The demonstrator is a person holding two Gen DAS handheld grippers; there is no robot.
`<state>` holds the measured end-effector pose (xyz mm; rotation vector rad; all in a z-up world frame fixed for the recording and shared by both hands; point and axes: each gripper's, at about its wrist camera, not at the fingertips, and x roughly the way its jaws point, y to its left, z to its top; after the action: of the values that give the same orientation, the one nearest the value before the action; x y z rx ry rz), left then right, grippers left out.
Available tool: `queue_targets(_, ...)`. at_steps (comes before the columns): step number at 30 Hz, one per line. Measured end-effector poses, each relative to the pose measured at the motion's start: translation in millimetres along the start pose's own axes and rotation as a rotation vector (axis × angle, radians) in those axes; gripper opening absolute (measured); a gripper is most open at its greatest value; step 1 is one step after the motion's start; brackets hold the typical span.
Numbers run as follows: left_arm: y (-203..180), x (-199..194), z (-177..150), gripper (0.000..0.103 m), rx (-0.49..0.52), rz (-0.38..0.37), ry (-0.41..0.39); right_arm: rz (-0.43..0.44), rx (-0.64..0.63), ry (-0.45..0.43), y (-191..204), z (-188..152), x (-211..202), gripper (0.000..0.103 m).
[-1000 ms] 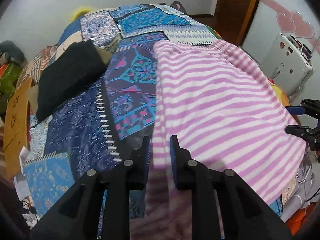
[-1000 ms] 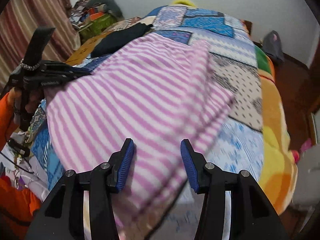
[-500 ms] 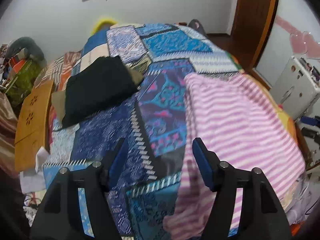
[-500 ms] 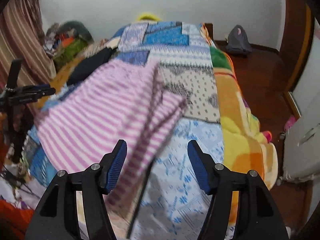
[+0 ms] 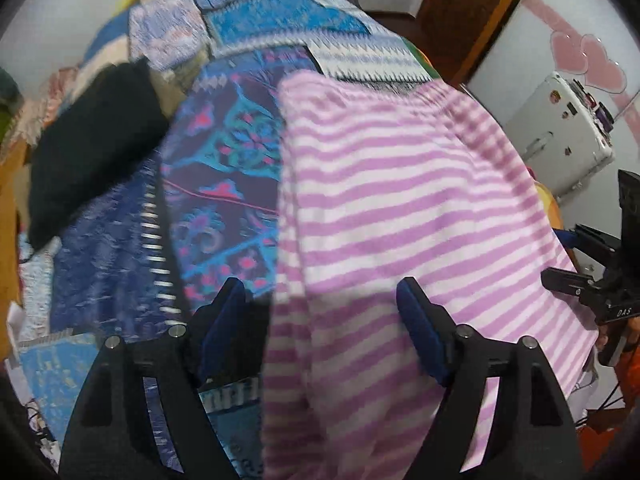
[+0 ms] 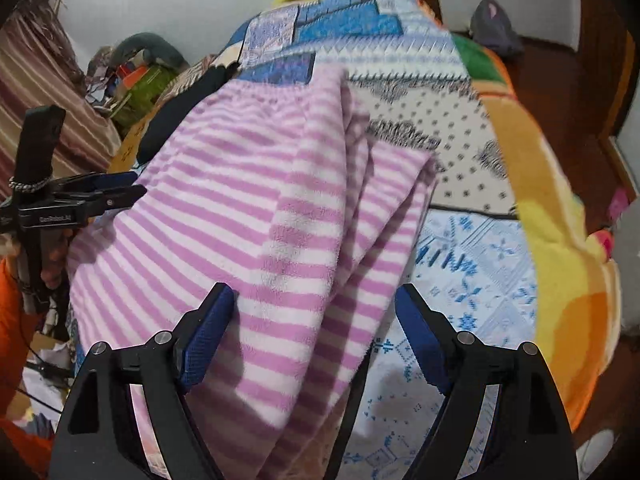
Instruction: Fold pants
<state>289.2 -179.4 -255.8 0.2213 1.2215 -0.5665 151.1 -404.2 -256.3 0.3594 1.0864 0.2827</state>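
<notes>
Pink-and-white striped pants (image 5: 400, 208) lie folded lengthwise on a patchwork bedspread (image 5: 224, 168), waistband at the far end. My left gripper (image 5: 322, 312) hovers over their near left edge, its jaws wide and still opening, cloth below them but not pinched. From the right wrist, the same pants (image 6: 260, 216) show stacked layers along their right side. My right gripper (image 6: 316, 320) stands over the near right edge, jaws also opening, pads clear of the fabric. Each gripper shows in the other's view: the right one (image 5: 576, 284) and the left one (image 6: 96, 196).
A black folded garment (image 5: 96, 148) lies on the bed's left side. A white appliance (image 5: 560, 136) and a wooden door (image 5: 472, 12) stand to the right. Clutter (image 6: 136, 76) and a striped curtain (image 6: 44, 92) sit at the far left. An orange blanket (image 6: 552, 216) covers the bed's right edge.
Both grippers went from narrow to wide open and let go of the pants. They pulled back briefly, then dropped close over the near end of the pants.
</notes>
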Motion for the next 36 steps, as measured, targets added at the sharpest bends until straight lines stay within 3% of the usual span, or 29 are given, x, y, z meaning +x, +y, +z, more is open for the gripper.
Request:
queue_targets(4, 1.0, 11.5, 10.4, 0.079, -0.021, -0.064, 0.034, 0.067, 0.054, 0.019, -10.7, 2.2, 8.2, 0.087)
queue_targets(7, 4.4, 21.4, 17.3, 0.08, -0.056, -0.121, 0.072, 0.11, 0.09, 0.035, -15.3, 5.4, 16.1, 0.095)
queue_targets(14, -9.1, 29.9, 31.7, 0.08, -0.02, -0.148, 0.101, 0.15, 0.073, 0.051, -10.6, 13.0, 21.7, 0.097)
queue_targets(16, -13.3, 31.8, 37.4, 0.074, -0.008, -0.162, 0.106, 0.165, 0.055, 0.054, -5.2, 17.0, 23.6, 0.095)
queue_targets(19, -21.4, 28.1, 39.4, 0.057, 0.026, -0.175, 0.086, 0.183, 0.024, 0.044, 1.1, 22.4, 24.8, 0.085)
queue_targets(22, -28.5, 20.7, 39.3, 0.042, 0.054, -0.135, 0.05, 0.2, -0.014, 0.028, 6.5, 29.4, 23.4, 0.062)
queue_targets(24, -31.2, 14.4, 39.8, 0.038, 0.062, -0.114, 0.022, 0.188, -0.044, 0.016, 11.4, 33.4, 20.4, 0.048)
queue_targets(30, -35.3, -3.7, 39.0, 0.035, 0.068, -0.088, -0.042, 0.146, -0.114, -0.022, 22.3, 42.0, 10.6, 0.038)
queue_targets(36, -40.2, -31.7, 34.1, 0.035, 0.089, -0.053, -0.115, 0.154, -0.137, -0.064, 30.7, 48.2, 0.6, 0.036)
